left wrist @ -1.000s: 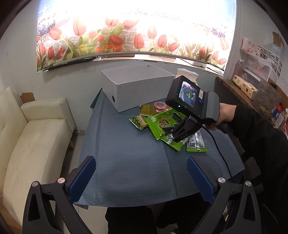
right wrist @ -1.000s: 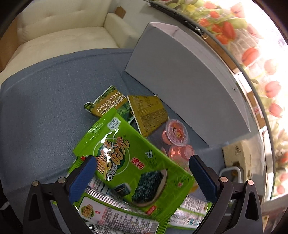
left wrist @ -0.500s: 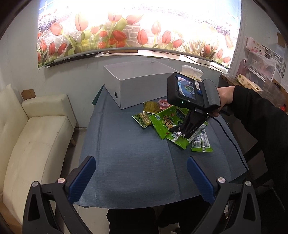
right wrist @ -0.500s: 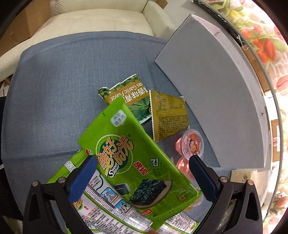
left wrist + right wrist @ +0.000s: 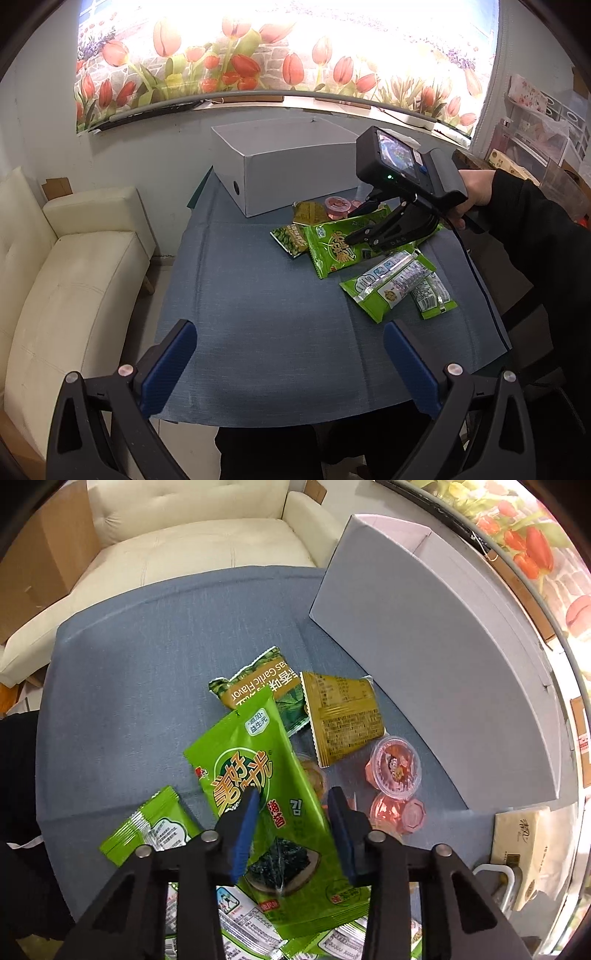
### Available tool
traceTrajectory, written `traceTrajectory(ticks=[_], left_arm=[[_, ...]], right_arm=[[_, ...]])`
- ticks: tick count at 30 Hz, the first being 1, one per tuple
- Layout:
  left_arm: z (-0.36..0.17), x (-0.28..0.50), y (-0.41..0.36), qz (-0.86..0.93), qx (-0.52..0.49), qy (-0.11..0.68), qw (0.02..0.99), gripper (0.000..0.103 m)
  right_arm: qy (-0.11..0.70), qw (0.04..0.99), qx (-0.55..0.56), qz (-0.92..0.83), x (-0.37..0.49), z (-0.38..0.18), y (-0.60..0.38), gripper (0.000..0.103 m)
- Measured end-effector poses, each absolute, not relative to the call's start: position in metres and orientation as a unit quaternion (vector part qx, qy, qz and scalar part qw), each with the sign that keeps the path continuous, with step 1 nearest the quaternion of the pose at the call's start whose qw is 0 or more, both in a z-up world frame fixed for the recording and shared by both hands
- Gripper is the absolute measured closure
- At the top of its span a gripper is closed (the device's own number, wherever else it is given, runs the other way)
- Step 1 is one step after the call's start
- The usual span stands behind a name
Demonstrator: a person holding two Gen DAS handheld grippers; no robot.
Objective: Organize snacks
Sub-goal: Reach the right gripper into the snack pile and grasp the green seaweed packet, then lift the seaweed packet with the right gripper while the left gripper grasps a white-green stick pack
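Item in hand: my right tool [image 5: 291, 805], half closed astride the green seaweed packet [image 5: 258, 775] on the table [image 5: 147, 657], not clamped; left tool [image 5: 288, 362] wide apart, idle; next, I judge, pinch and carry to white box [image 5: 443, 657].

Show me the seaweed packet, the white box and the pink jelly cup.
seaweed packet [image 5: 258, 775]: right wrist view, printed front.
white box [image 5: 295, 184]: left wrist view, long side wall.
pink jelly cup [image 5: 395, 768]: right wrist view, foil lid.
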State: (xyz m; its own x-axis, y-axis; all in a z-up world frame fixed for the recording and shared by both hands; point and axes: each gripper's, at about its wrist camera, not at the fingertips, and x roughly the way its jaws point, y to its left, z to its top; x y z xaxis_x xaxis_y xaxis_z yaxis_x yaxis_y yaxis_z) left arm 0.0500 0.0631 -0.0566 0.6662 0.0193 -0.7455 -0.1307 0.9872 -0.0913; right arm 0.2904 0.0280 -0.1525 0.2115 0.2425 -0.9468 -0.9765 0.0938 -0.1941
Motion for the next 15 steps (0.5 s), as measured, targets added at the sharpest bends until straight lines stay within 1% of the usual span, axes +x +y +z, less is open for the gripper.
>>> traceTrajectory(ticks=[4, 9, 11, 15], left_arm=[[-0.057, 0.05, 0.066, 0.043, -0.072, 0.407, 0.91, 0.0], [-0.054, 0.047, 0.065, 0.044, -0.073, 0.402, 0.912, 0.0], [-0.055, 0.045, 0.066, 0.044, -0.073, 0.4, 0.912, 0.0], [-0.057, 0.046, 0.066, 0.046, -0.074, 0.403, 0.911, 0.0]], right_arm=[[0.376, 0.628, -0.473, 0.49, 0.272, -0.137, 0.026, 0.078], [0.353, 0.629, -0.505, 0.474, 0.247, -0.126, 0.03, 0.084], [0.339, 0.638, -0.507, 0.47, 0.234, -0.12, 0.029, 0.088], [0.329, 0.651, -0.503, 0.464, 0.219, -0.113, 0.025, 0.089]])
